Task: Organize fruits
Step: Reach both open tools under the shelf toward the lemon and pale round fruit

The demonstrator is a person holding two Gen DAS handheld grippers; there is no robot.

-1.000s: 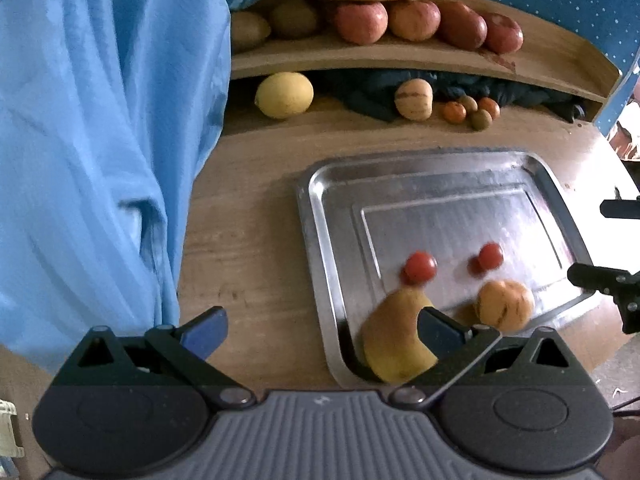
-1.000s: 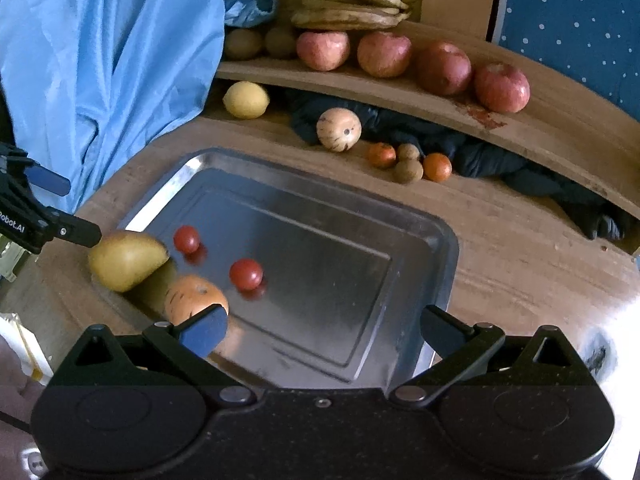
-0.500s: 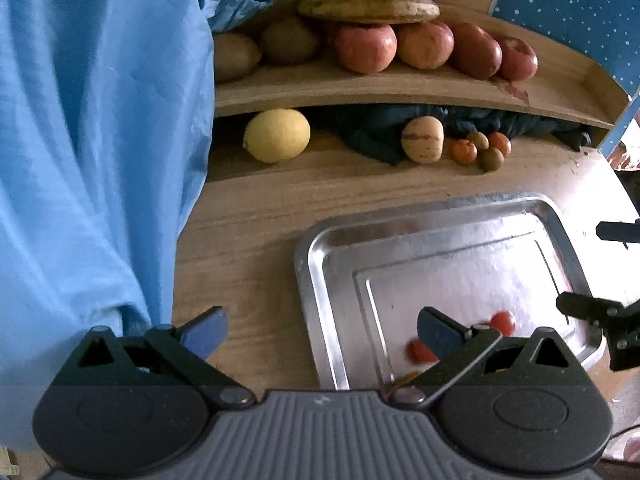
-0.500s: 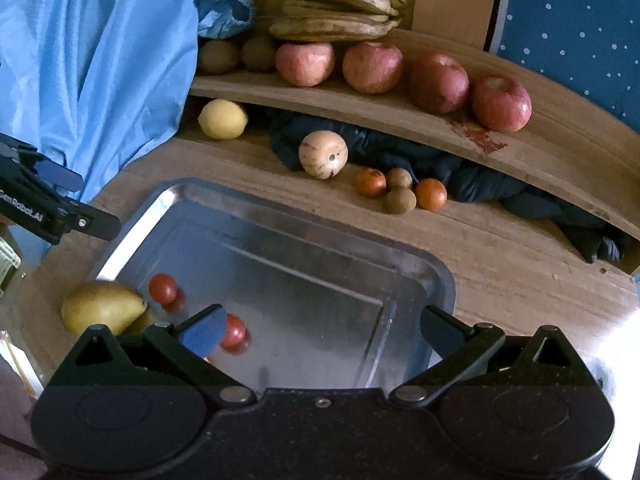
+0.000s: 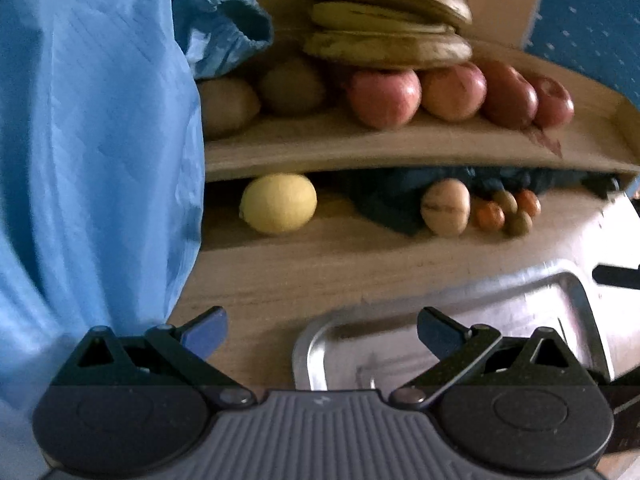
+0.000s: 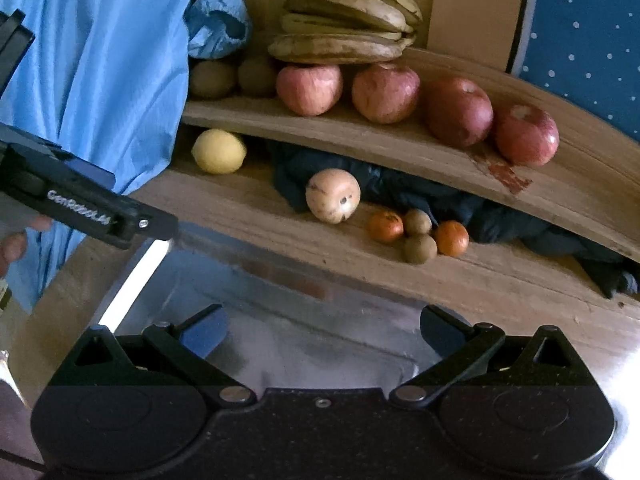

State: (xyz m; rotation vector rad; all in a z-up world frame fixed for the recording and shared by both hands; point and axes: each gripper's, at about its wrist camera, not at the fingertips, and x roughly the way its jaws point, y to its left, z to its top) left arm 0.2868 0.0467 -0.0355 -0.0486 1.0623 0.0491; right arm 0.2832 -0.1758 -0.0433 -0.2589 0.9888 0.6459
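Hovering released and empty, both grippers — left gripper [image 5: 322, 330], right gripper [image 6: 324, 330] — above the tray [image 6: 132, 280], contents hidden.

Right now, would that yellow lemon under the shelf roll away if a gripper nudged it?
Probably: the lemon is rounded and sits free on bare wood. Its oval shape suggests it would wobble sideways rather than run straight. The rind looks firm, so likely not fragile.

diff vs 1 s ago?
Both grippers, left and right, pulled up and back from the tray, jaws open and empty throughout; the pear and tomatoes dropped out of view. Shelf fruit, including the lemon and bananas, unmoved.
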